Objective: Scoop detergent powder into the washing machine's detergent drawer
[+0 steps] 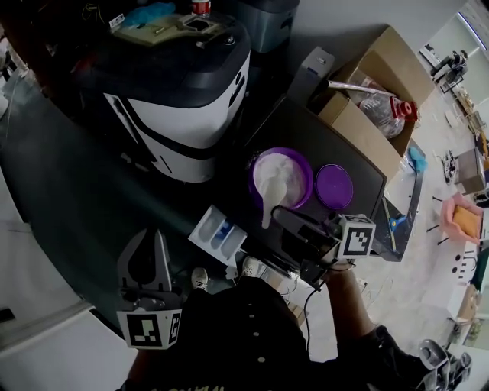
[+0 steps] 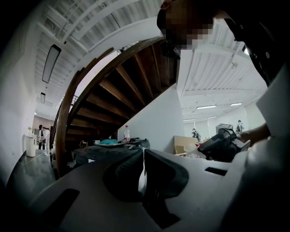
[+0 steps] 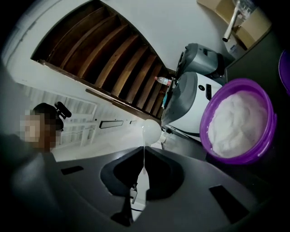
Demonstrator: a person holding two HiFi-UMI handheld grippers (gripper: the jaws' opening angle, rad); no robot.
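A purple bowl (image 1: 298, 164) (image 3: 267, 136) full of white detergent powder stands on a dark table, with the white washing machine (image 1: 191, 114) (image 3: 192, 102) to its left. The white and blue detergent drawer (image 1: 218, 233) lies pulled out below the bowl's near left side. My right gripper (image 1: 280, 216) (image 3: 144, 156) is shut on the handle of a white spoon (image 1: 267, 214) (image 3: 151, 131), which sticks out ahead of the jaws just left of the bowl. I cannot tell whether the spoon carries powder. My left gripper (image 1: 151, 238) (image 2: 142, 156) hangs lower left, shut and empty.
A purple lid (image 1: 334, 185) lies right of the bowl. An open cardboard box (image 1: 367, 126) with a clear jar stands behind it. The washing machine's top holds a bottle (image 1: 200, 7) and clutter. A wooden staircase (image 2: 122, 86) rises behind the machine.
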